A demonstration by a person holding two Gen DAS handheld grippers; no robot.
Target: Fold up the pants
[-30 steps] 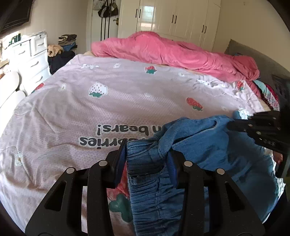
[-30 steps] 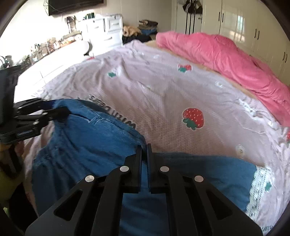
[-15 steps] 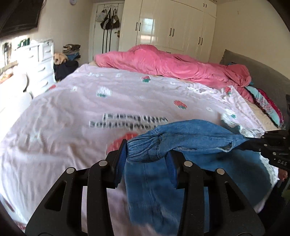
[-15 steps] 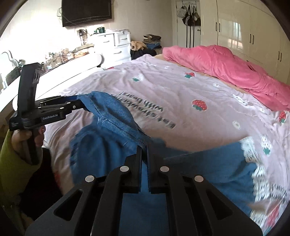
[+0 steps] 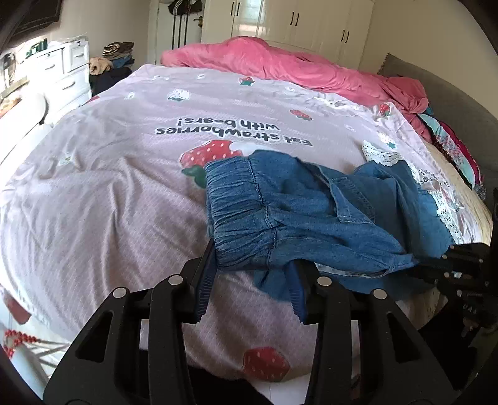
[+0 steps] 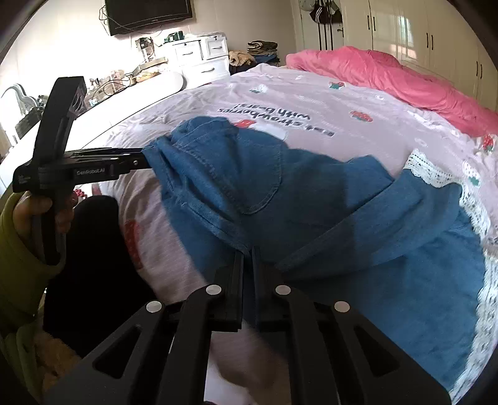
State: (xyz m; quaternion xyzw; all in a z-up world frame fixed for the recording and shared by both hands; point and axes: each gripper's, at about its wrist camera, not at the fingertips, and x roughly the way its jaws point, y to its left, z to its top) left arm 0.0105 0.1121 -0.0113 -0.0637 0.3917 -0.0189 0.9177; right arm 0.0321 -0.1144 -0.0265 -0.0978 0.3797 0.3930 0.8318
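Note:
Blue denim pants (image 5: 305,215) with an elastic waistband lie bunched near the front edge of the bed; they also fill the middle of the right wrist view (image 6: 326,212). My left gripper (image 5: 252,271) holds a thick fold of the waistband between its fingers, and it shows from the side in the right wrist view (image 6: 140,160). My right gripper (image 6: 247,252) is shut on a thin seam edge of the pants, and it shows at the right edge of the left wrist view (image 5: 448,255). The pants stretch between the two grippers.
The bed has a lilac strawberry-print cover (image 5: 124,174) with a pink duvet (image 5: 295,68) heaped at the far end. A white dresser (image 5: 65,74) stands left of the bed. White wardrobes (image 5: 295,21) line the back wall. Patterned clothes (image 5: 454,146) lie at the right.
Both grippers have carried the pants forward over the bed and lowered them; the waistband now lies spread further onto the cover. Both grips have held throughout.

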